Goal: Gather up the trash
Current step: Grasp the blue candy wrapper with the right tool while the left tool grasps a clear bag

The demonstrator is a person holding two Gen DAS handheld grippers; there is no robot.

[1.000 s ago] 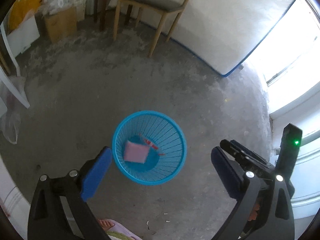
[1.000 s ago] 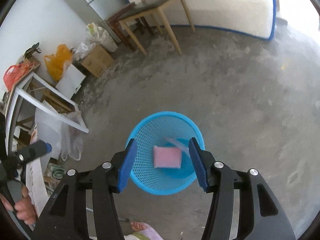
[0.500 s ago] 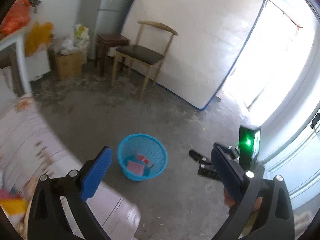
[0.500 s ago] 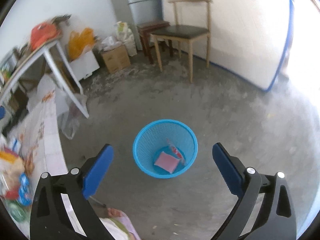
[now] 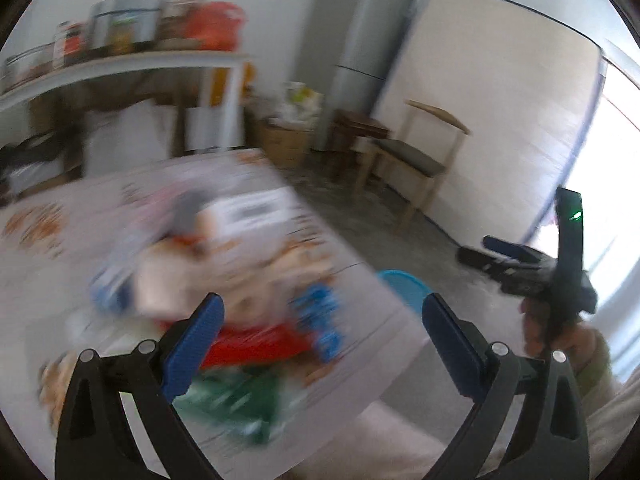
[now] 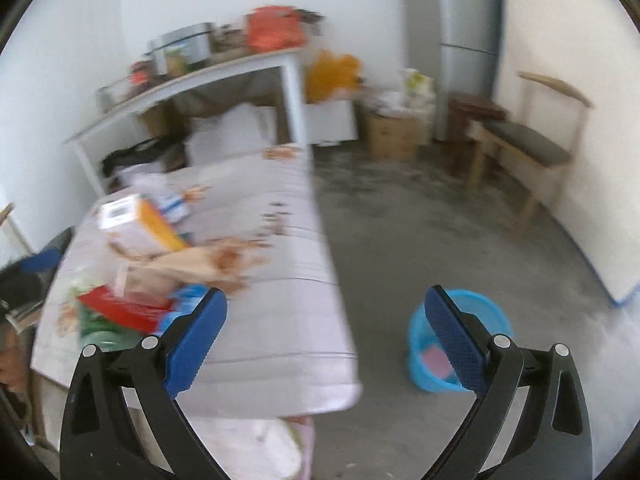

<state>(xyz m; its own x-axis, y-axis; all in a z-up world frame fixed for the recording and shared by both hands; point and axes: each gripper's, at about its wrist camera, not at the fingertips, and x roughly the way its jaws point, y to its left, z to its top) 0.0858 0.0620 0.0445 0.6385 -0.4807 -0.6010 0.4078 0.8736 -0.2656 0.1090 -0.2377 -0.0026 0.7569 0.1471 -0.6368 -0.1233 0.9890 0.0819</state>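
Note:
A blurred heap of trash (image 5: 240,304) lies on the cloth-covered table (image 5: 80,216): a red pack, green wrappers, blue packets and a white box. My left gripper (image 5: 324,340) hovers open over the heap, holding nothing. In the right wrist view the heap shows a white-and-orange box (image 6: 136,224), tan paper (image 6: 192,264) and a red pack (image 6: 120,308). My right gripper (image 6: 326,340) is open and empty above the table's near right corner. The blue basket (image 6: 496,320) stands on the floor right of the table, with a pink item (image 6: 434,360) inside. A hand holds the right gripper (image 5: 540,268) at the right of the left wrist view.
A white side table (image 6: 292,92) loaded with clutter stands at the back wall. Cardboard boxes (image 6: 392,136), a grey fridge (image 6: 468,48), a dark stool and a wooden chair (image 6: 532,148) line the far side. A mattress (image 5: 500,128) leans on the wall. Bare concrete floor (image 6: 440,232) surrounds the basket.
Both grippers swung up and left, away from the basket and toward the table. The right gripper's jaws spread wide. The pink item stays in the basket.

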